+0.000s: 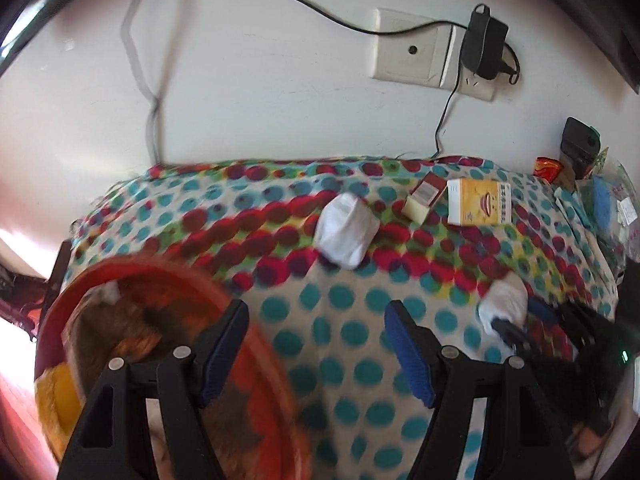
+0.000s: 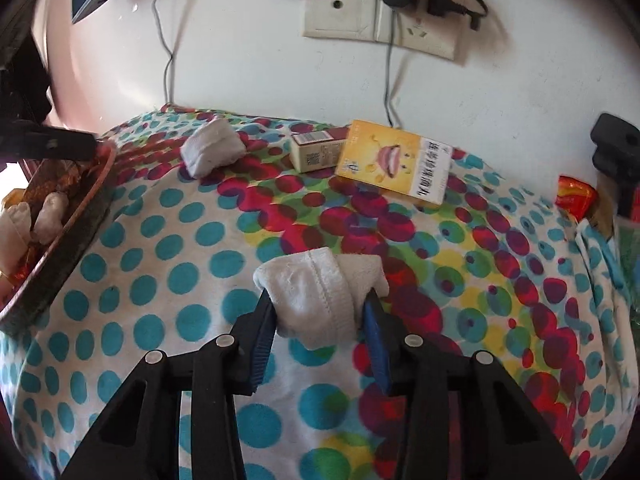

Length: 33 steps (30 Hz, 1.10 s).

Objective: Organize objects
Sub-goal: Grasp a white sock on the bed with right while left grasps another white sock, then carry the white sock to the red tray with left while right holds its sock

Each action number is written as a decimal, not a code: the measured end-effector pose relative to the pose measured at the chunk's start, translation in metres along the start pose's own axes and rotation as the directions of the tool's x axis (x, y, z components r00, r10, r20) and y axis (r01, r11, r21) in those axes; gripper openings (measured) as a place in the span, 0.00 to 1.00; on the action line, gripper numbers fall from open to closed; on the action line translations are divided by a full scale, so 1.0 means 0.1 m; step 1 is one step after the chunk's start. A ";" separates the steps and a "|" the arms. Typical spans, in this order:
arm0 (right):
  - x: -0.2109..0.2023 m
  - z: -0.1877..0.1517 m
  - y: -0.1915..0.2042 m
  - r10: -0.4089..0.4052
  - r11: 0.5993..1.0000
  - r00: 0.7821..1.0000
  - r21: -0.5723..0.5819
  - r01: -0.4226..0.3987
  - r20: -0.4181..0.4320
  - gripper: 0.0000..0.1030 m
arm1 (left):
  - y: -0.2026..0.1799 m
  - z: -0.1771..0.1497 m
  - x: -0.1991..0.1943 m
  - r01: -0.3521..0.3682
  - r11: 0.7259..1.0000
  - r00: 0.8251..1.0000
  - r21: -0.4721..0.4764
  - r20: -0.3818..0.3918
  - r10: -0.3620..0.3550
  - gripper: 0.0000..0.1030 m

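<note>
A rolled white sock [image 2: 316, 284] lies on the dotted blanket, and my right gripper [image 2: 320, 300] is shut on it, blue pads pressed to both sides. In the left wrist view that sock [image 1: 504, 300] and the right gripper [image 1: 516, 328] sit at the right. My left gripper [image 1: 316, 312] stands open with nothing between its fingers, its left finger over the rim of a red tray [image 1: 168, 276]. A second rolled white sock [image 1: 346, 232] lies further back on the blanket. The tray [image 2: 80, 216] holds several pale rolled socks [image 2: 48, 208].
A yellow box [image 2: 396, 160] and a small carton [image 2: 316, 152] lie near the wall. A red wrapper [image 2: 576, 196] and other clutter crowd the right edge. Behind the bed a wall socket [image 1: 412, 52] carries a black charger [image 1: 484, 48] with a dangling cable.
</note>
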State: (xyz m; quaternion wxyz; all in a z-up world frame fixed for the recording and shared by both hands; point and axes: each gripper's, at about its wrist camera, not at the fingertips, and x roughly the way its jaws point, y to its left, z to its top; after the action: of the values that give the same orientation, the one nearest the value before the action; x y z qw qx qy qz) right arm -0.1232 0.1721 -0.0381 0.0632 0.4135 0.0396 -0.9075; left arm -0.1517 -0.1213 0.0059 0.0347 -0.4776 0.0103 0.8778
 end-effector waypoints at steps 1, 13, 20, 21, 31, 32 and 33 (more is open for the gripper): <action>0.01 0.00 -0.02 0.004 1.000 1.000 0.011 -0.004 -0.004 0.38 | -0.03 0.05 0.07 0.000 1.000 1.000 -0.002 -0.005 0.000 0.71; 0.07 0.02 -0.06 0.043 0.999 0.998 0.025 -0.042 -0.037 0.38 | -0.30 0.44 0.92 -0.029 0.996 0.998 0.080 -0.058 0.034 0.71; 0.06 0.00 0.00 0.017 1.000 0.999 -0.012 -0.017 -0.029 0.38 | -0.23 0.41 1.19 -0.024 1.000 0.992 0.009 -0.124 0.025 0.71; 0.05 0.00 0.00 0.013 1.000 1.000 -0.016 -0.013 -0.028 0.38 | -0.21 0.39 1.21 -0.017 1.000 0.991 0.002 -0.136 0.017 0.70; 0.03 0.01 0.03 0.006 1.000 1.000 -0.020 -0.006 -0.029 0.38 | -0.14 0.29 1.08 -0.002 1.000 0.992 0.020 -0.125 0.004 0.37; 0.03 0.01 0.03 0.006 1.000 1.000 -0.020 -0.006 -0.029 0.39 | -0.13 0.27 1.07 0.005 1.000 0.991 0.023 -0.130 -0.002 0.37; 0.03 0.01 0.04 0.006 1.000 1.000 -0.020 -0.007 -0.029 0.39 | -0.12 0.26 1.06 0.011 1.000 0.990 0.015 -0.139 -0.009 0.38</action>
State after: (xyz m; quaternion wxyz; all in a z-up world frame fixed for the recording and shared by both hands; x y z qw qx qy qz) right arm -0.1252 0.1677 -0.0400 0.0695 0.4262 0.0482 -0.9007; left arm -0.2299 -0.1027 -0.0688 0.0421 -0.5372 0.0171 0.8422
